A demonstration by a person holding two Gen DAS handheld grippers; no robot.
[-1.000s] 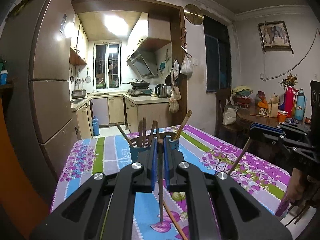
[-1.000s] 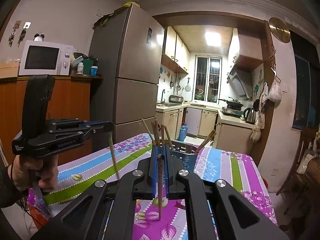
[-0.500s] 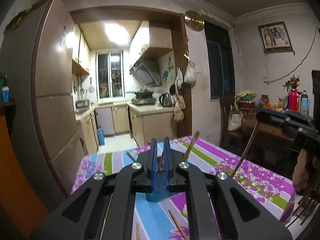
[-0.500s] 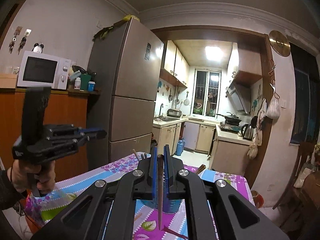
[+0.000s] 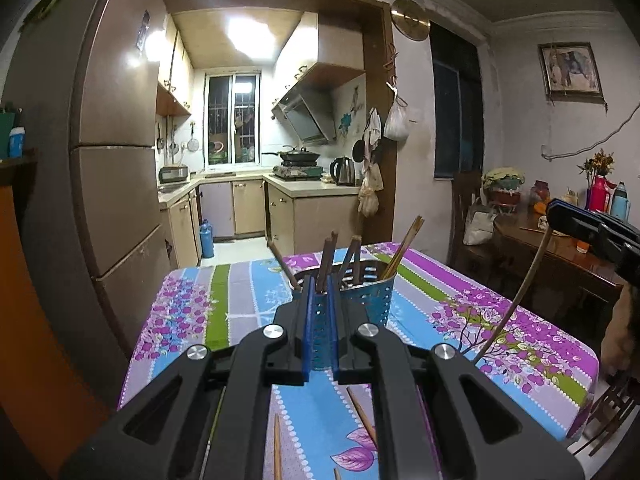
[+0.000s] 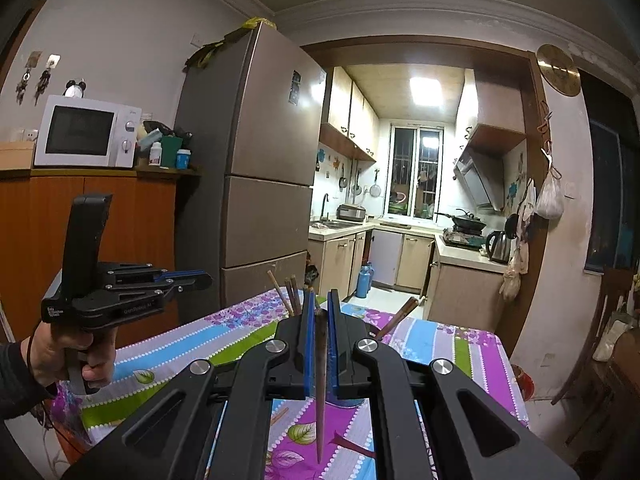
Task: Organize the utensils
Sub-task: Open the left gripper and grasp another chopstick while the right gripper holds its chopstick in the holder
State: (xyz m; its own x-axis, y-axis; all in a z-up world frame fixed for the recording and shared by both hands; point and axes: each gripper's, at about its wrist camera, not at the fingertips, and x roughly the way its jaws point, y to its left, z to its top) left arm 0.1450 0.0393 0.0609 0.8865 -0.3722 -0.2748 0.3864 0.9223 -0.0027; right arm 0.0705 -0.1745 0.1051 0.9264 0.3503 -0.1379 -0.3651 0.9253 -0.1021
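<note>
Right wrist view puts us behind the right tool [image 6: 319,312], whose blue pads pinch one slim, dark wooden chopstick [image 6: 321,392]; it hangs upright between them, tapered tip pointing down above the desk [image 6: 420,340]. Just beyond that tool sits the utensil holder [image 6: 348,400], mostly hidden behind its fingers, with brown stick ends fanning out on both sides. Off to that tool's left, well apart, we see the left tool [image 6: 202,278] in a bare hand [image 6: 68,356], black and angular, with nothing visible between its blue-edged tips.

Left wrist view shows us the left tool [image 5: 319,292] with a narrow gap between its pads and nothing in it. Straight ahead of it stands the utensil holder [image 5: 368,300], a teal perforated cup carrying about six chopsticks that lean outward. Below this tool we count two loose chopsticks [image 5: 362,416] on the glossy floral, striped cloth. To its right the right tool [image 5: 560,216] holds the thin stick over open cloth, and the desk edge falls away beyond.
</note>
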